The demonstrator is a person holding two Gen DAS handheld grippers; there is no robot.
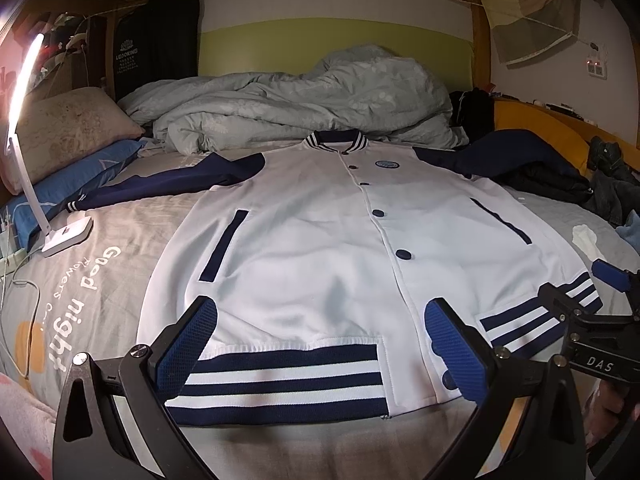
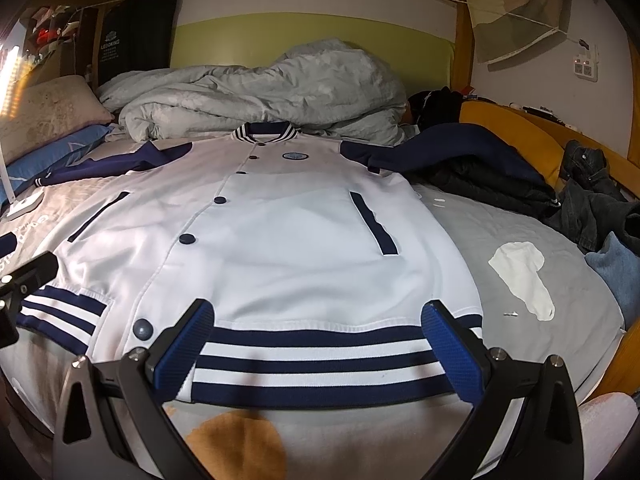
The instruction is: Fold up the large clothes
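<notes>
A: Lying flat and face up on the grey bed sheet [image 1: 132,216], the white jacket [image 1: 320,240] has its striped collar [image 1: 337,139] at 12 o'clock and its navy-and-white striped hem [image 1: 280,376] at 6 o'clock, nearest both cameras. Confirm the sleeves.

B: Navy sleeves extend toward 9 o'clock and 3 o'clock. The front is buttoned; dark buttons [image 1: 403,255] run down the placket.

A: Left gripper [image 1: 320,344] status?

B: Jaws spread wide, holding nothing. Its blue pads [image 1: 456,344] stand over the hem on the jacket half at 9 o'clock. Contact with the fabric cannot be confirmed.

A: Right gripper [image 2: 320,340] status?

B: Also spread wide and empty, over the hem on the half at 3 o'clock, near the jacket's corner. In the left wrist view, it appears at 3 o'clock, just beside the left unit.

A: Surroundings?

B: A crumpled grey duvet [image 1: 296,108] lies at 12 o'clock beyond the collar. A lit desk lamp [image 1: 64,236] stands on the sheet at 9 o'clock. Dark clothing [image 2: 592,200] is piled at 2 o'clock in the right wrist view.
</notes>
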